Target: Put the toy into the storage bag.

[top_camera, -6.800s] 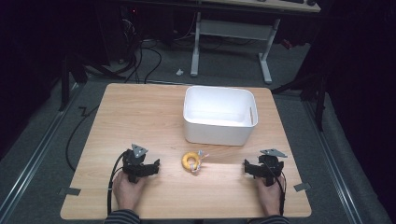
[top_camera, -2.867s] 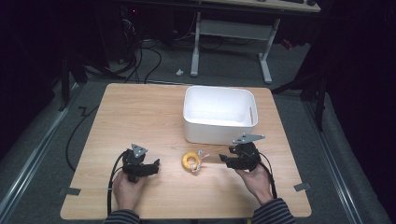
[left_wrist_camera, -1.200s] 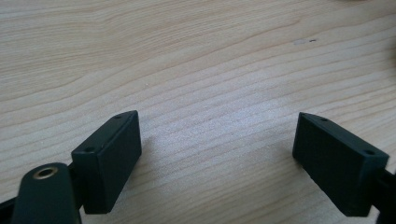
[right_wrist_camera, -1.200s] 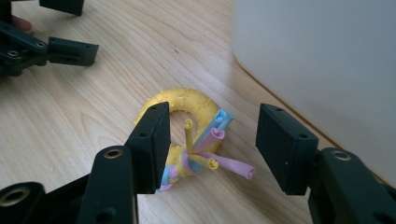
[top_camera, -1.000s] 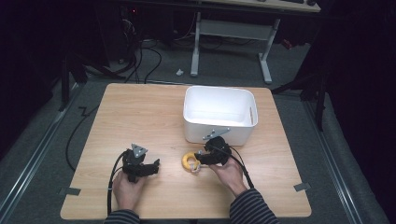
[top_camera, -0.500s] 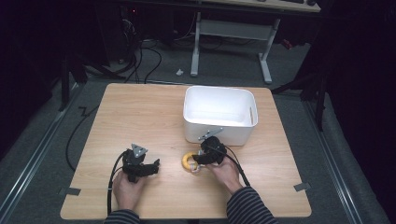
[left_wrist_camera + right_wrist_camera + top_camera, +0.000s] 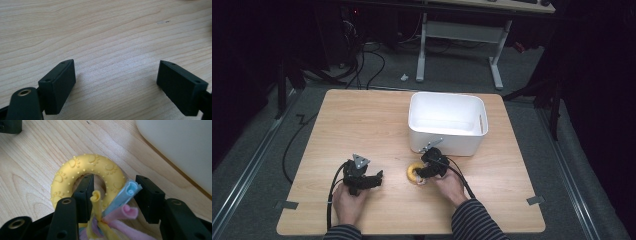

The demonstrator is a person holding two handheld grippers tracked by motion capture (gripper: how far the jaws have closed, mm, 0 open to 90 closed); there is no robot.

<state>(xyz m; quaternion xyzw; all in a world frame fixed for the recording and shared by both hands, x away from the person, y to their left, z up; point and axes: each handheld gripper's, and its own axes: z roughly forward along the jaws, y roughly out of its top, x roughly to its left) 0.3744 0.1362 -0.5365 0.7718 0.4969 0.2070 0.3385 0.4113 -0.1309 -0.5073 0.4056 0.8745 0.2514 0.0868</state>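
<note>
the right gripper [image 7: 112, 195] had just been narrowing its jaws around the yellow ring toy [image 7: 87, 176]: one jaw stood inside the ring's hole, the other outside its rim, with the ring's near wall and the rolled fleece strips [image 7: 117, 205] in yellow, blue and pink between them. whether the pads already pressed the toy could not be told. the toy lay flat on the wooden table [image 7: 30, 157], directly ahead of the jaws. beyond it and off to one side rose the wall of the white bin [image 7: 180, 147], close by. well apart, the left gripper [image 7: 116, 82] sat low over bare wood, jaws wide with nothing between them.
</note>
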